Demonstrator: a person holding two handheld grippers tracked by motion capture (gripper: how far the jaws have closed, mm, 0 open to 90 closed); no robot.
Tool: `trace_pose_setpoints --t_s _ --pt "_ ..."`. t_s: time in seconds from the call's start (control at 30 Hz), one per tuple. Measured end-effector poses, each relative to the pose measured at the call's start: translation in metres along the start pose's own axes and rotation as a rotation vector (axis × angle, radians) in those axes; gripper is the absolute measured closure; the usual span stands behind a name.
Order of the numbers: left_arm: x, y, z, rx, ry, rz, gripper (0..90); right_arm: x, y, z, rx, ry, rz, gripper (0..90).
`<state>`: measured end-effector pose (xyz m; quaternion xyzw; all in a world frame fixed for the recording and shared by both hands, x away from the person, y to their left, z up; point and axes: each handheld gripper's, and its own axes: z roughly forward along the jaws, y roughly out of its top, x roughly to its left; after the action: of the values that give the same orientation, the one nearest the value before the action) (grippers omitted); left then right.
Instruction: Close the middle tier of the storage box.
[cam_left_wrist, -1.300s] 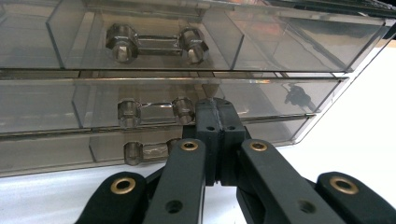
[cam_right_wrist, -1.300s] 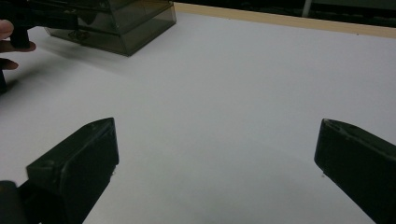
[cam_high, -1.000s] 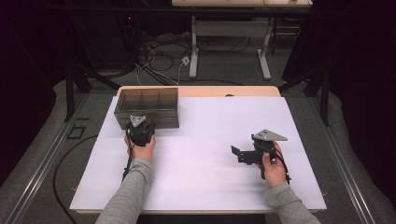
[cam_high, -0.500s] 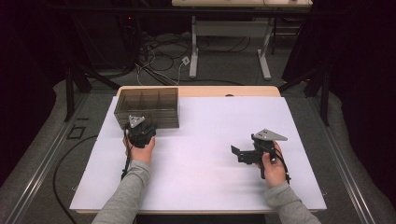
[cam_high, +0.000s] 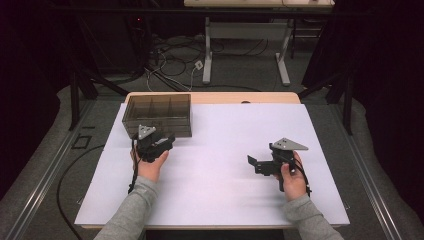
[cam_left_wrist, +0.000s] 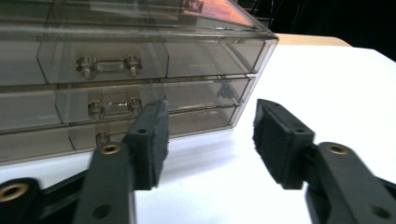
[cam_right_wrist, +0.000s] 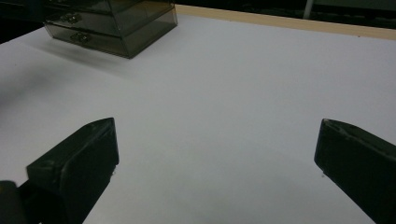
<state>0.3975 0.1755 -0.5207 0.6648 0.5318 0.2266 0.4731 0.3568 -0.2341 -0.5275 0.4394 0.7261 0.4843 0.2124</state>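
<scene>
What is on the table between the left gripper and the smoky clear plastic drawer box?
Nothing: in the left gripper view the left gripper, jaws just opened and empty, faces the smoky clear plastic drawer box across a bare strip of white table cover.

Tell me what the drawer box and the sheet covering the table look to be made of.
Drawer box: likely smoky transparent plastic, glossy; the inner drawers and their clear handles show through the walls, and light glints on its edges. Sheet: looks like matte white paper or thin board, flat, with no glare. Table: pale wood-look edge, possibly laminate.
</scene>
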Motion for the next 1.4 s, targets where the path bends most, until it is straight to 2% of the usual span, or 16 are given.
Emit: trace_pose_setpoints --t_s 0.13,0.27,0.4,0.47,0.53,0.6,0.7,0.83,0.93,1.0,1.03,1.1,1.3,1.4 --pt "-0.003 0.001 -0.006 -0.008 -0.019 0.006 37.5 0.000 0.000 0.000 -0.001 0.001 -0.004 0.0" --pt "-0.004 0.001 -0.011 -0.011 -0.024 0.014 34.3 0.001 0.001 0.000 -0.003 0.004 0.002 0.0" --pt "-0.004 0.000 -0.015 0.011 -0.039 0.028 32.5 0.001 0.002 0.000 -0.003 0.004 -0.001 0.0" --pt "-0.006 0.000 -0.017 0.021 -0.068 0.023 32.2 0.001 0.003 0.000 -0.006 0.001 -0.004 0.0" --pt "-0.008 -0.001 -0.020 0.027 -0.072 0.031 31.8 0.002 0.004 -0.001 -0.014 -0.002 -0.009 0.0" --pt "-0.012 -0.002 -0.022 0.026 -0.089 0.022 26.8 0.004 0.005 -0.002 -0.014 -0.002 -0.009 0.0" --pt "-0.017 -0.004 -0.027 0.033 -0.106 0.033 21.2 0.005 0.008 -0.004 -0.020 -0.001 -0.010 0.0" --pt "-0.023 -0.005 -0.035 0.017 -0.135 0.042 15.6 0.007 0.009 -0.005 -0.026 0.006 -0.015 0.0" --pt "-0.027 -0.007 -0.040 0.007 -0.167 0.041 14.7 0.007 0.008 -0.004 -0.031 0.005 -0.023 0.0" --pt "-0.029 -0.008 -0.042 0.013 -0.190 0.047 11.2 0.006 0.009 -0.005 -0.012 0.008 -0.024 0.0" --pt "-0.030 -0.008 -0.042 0.015 -0.198 0.050 9.1 0.007 0.008 -0.004 -0.031 0.006 -0.024 0.0" --pt "-0.033 -0.010 -0.044 0.007 -0.220 0.049 6.9 0.007 0.008 -0.004 -0.031 0.006 -0.024 0.0" --pt "-0.038 -0.014 -0.046 0.001 -0.259 0.079 0.8 0.007 0.008 -0.005 -0.022 0.004 -0.027 0.0" --pt "-0.040 -0.016 -0.047 -0.010 -0.274 0.072 0.4 0.008 0.008 -0.005 -0.019 0.008 -0.029 0.0"
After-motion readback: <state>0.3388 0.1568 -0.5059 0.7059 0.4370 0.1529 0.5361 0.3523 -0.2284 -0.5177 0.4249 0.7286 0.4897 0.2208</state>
